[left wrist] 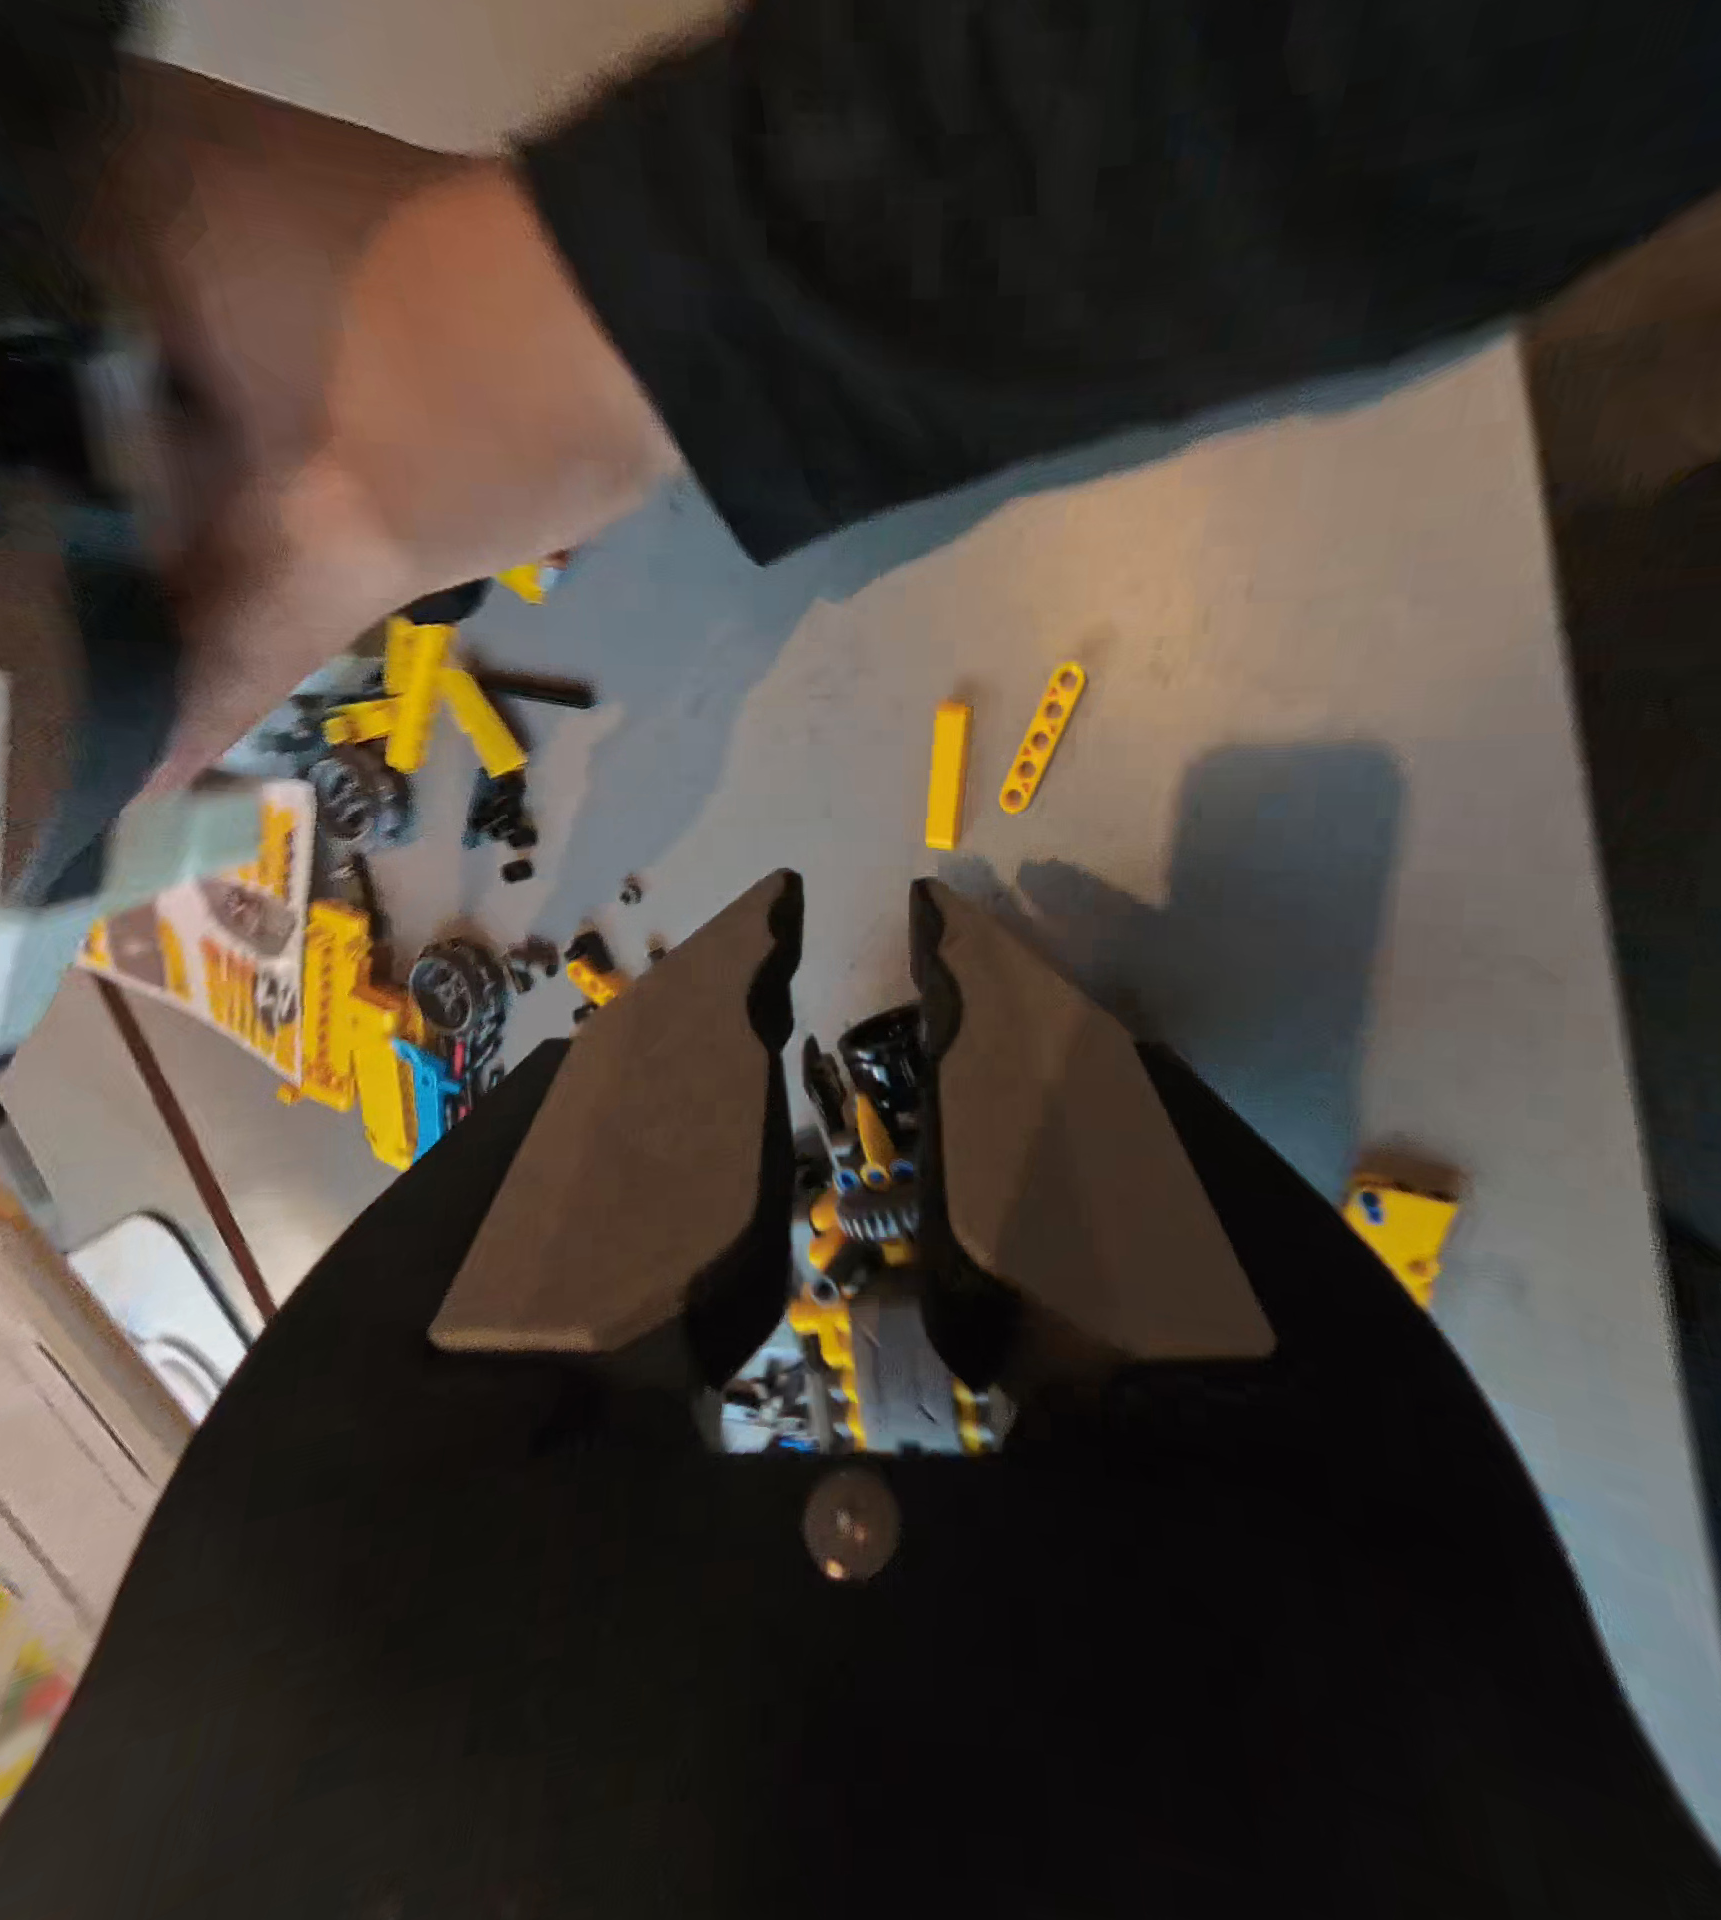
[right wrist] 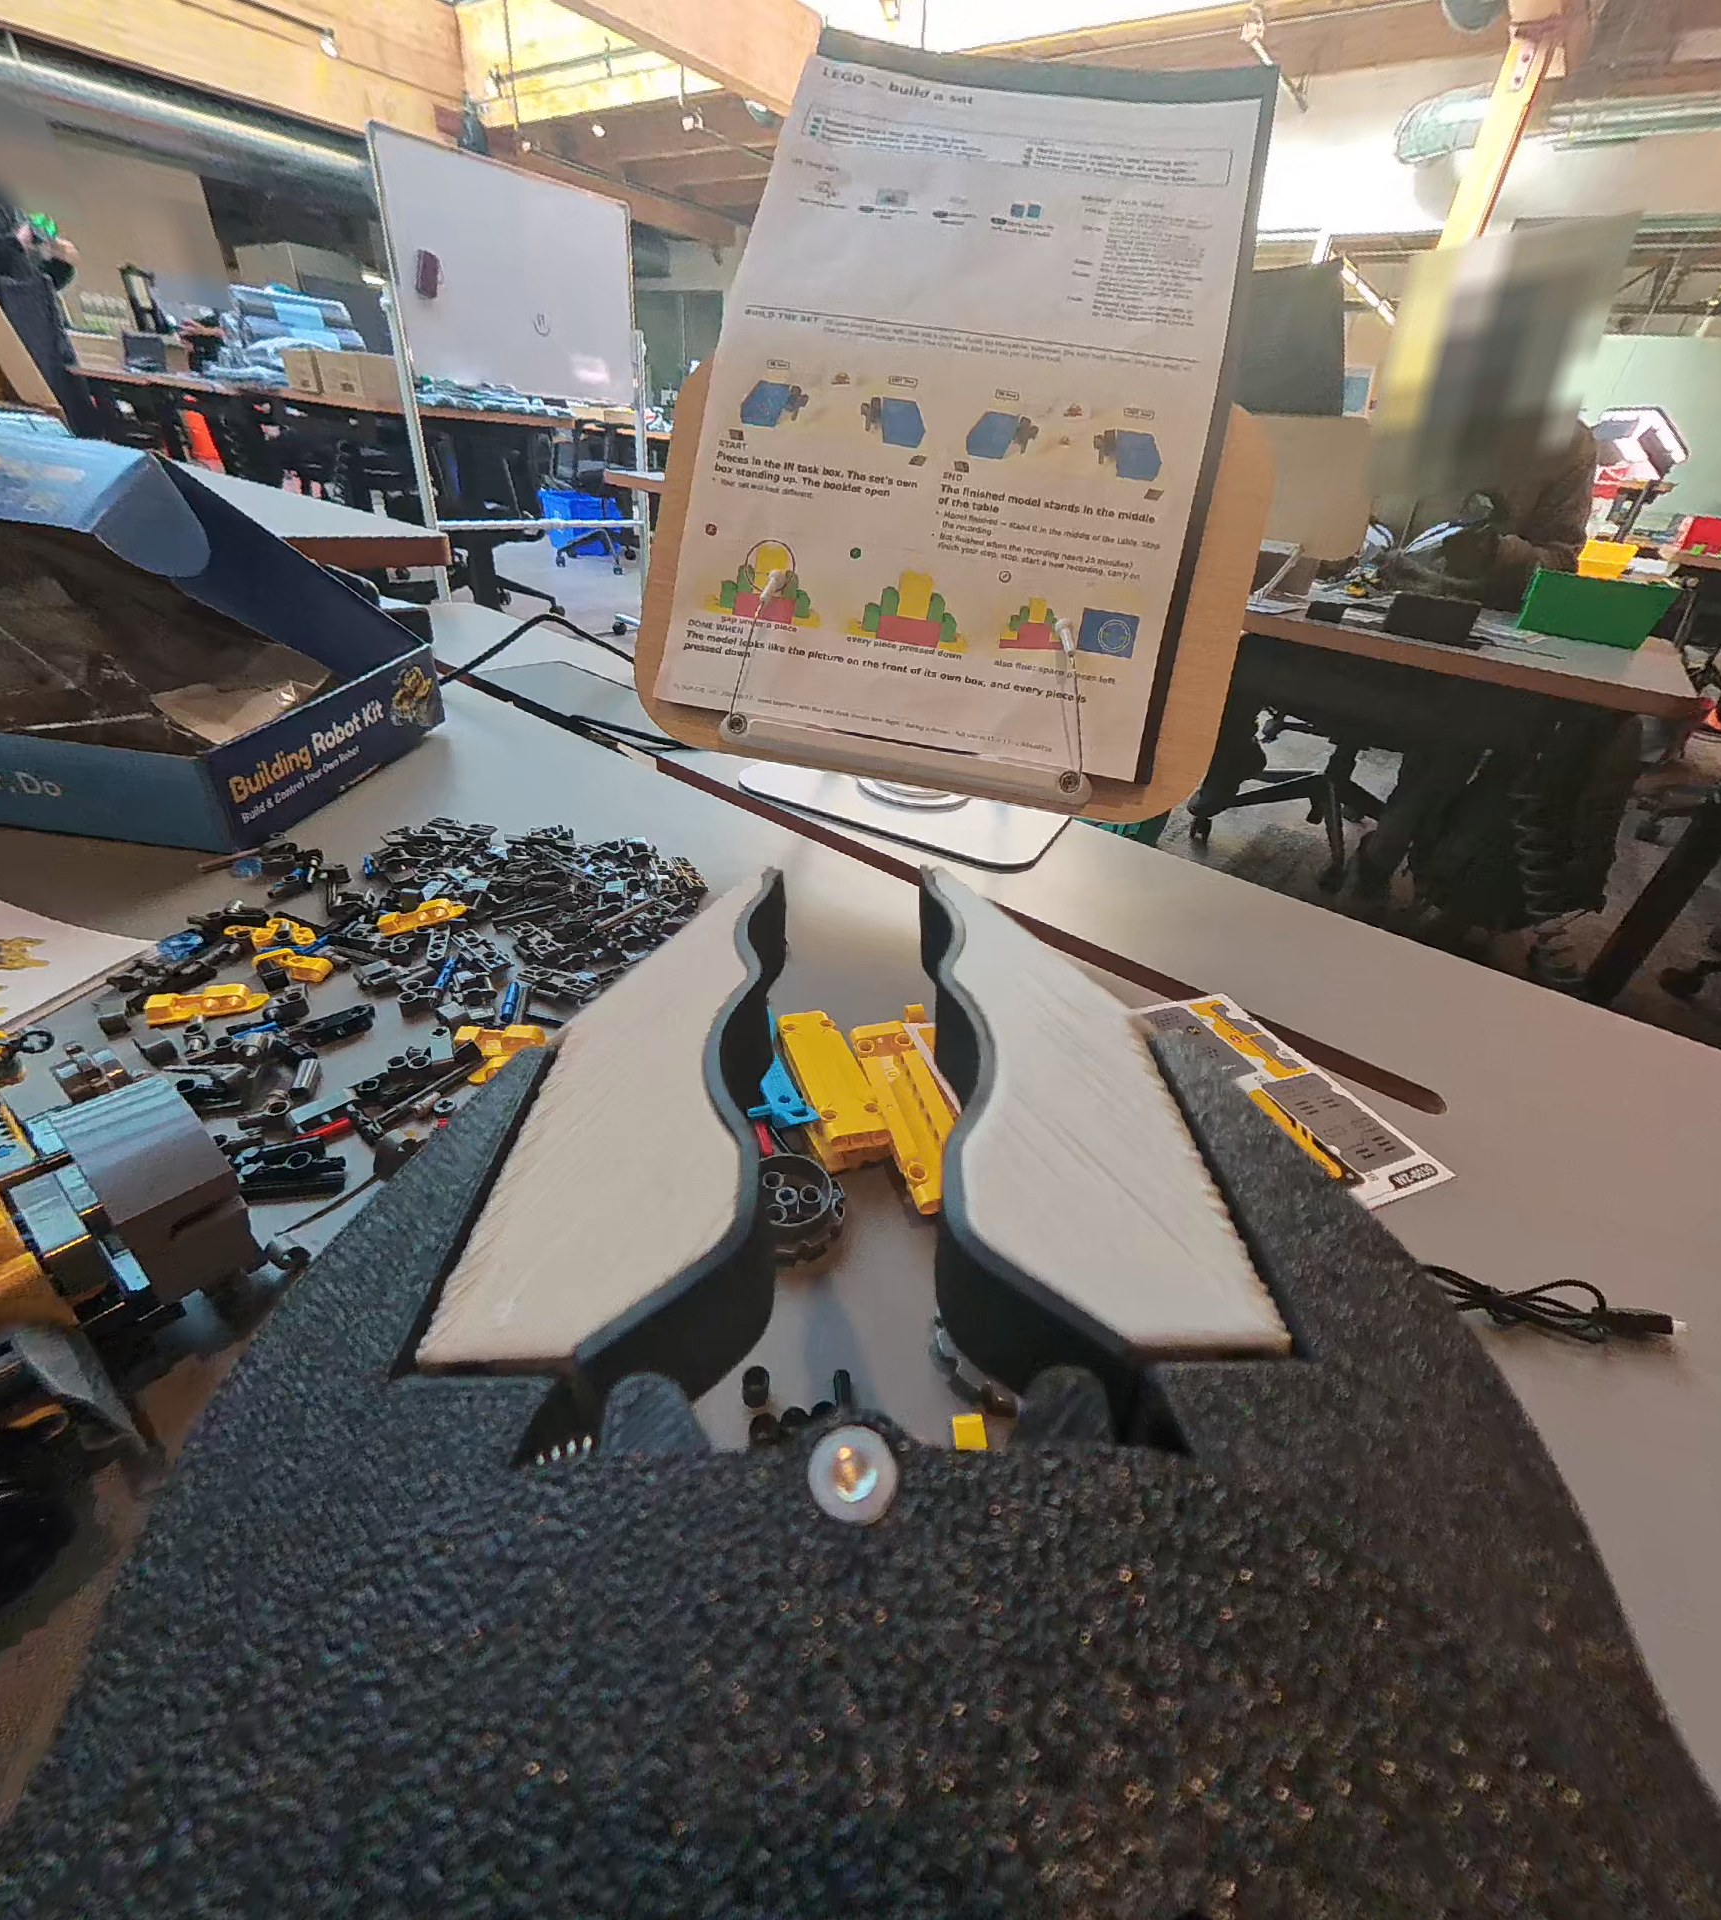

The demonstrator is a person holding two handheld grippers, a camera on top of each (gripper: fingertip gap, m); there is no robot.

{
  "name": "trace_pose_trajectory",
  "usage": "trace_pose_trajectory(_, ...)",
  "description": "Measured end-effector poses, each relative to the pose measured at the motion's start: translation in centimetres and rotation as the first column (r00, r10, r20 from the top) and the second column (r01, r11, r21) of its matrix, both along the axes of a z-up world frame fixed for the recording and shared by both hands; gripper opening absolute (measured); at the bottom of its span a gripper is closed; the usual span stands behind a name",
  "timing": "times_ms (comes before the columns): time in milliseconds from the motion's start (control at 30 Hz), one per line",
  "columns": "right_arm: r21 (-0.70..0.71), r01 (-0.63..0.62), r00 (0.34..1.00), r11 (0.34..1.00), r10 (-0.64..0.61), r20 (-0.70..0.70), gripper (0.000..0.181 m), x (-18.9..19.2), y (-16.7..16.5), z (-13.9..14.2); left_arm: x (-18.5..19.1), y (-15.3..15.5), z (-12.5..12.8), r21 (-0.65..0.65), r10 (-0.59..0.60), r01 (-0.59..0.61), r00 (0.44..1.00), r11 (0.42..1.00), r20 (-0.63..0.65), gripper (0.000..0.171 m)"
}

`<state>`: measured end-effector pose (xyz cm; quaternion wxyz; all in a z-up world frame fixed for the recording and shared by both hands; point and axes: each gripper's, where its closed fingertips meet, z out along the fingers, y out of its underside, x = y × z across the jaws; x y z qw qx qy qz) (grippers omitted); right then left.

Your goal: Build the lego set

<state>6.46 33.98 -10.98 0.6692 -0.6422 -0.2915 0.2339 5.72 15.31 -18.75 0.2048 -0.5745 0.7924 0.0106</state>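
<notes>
My left gripper points down at the grey table, jaws apart. A yellow, black and grey brick model shows through the gap, with a black wheel against the right finger; I cannot see a grip on it. Two yellow beams lie just beyond the tips. My right gripper is open and empty, low over the table. Yellow panels, a blue piece and a black round hub lie between its fingers.
Loose black and yellow parts lie left of my right gripper, and a partly built model is at far left. A blue box, a sheet stand, a sticker sheet and a cable are nearby. A person's arm crosses above. Across from one pair of fingers to the other is roughly 20 centimeters.
</notes>
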Motion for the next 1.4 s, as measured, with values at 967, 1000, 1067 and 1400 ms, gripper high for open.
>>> trace_pose_trajectory(967,-0.104,-0.099,0.971,0.990,0.119,0.208,0.034,-5.7,-0.4,-6.4,-25.4,11.1,4.1,-0.219,0.456,-0.569,0.315,0.793,0.832,0.034)
trace_pose_trajectory(1000,-0.106,-0.100,0.971,0.989,0.120,0.209,0.035,-5.8,-0.3,-6.4,-25.8,11.3,3.9,-0.206,0.456,-0.582,0.322,0.787,0.829,0.034)
trace_pose_trajectory(1067,-0.118,-0.100,0.968,0.988,0.124,0.219,0.035,-6.0,-0.2,-6.8,-26.6,11.6,3.3,-0.206,0.478,-0.605,0.330,0.769,0.814,0.035)
trace_pose_trajectory(1400,-0.126,-0.115,0.942,0.985,0.149,0.302,0.035,-7.0,-1.0,-8.0,-26.9,12.1,2.5,-0.220,0.504,-0.622,0.325,0.751,0.800,0.030)
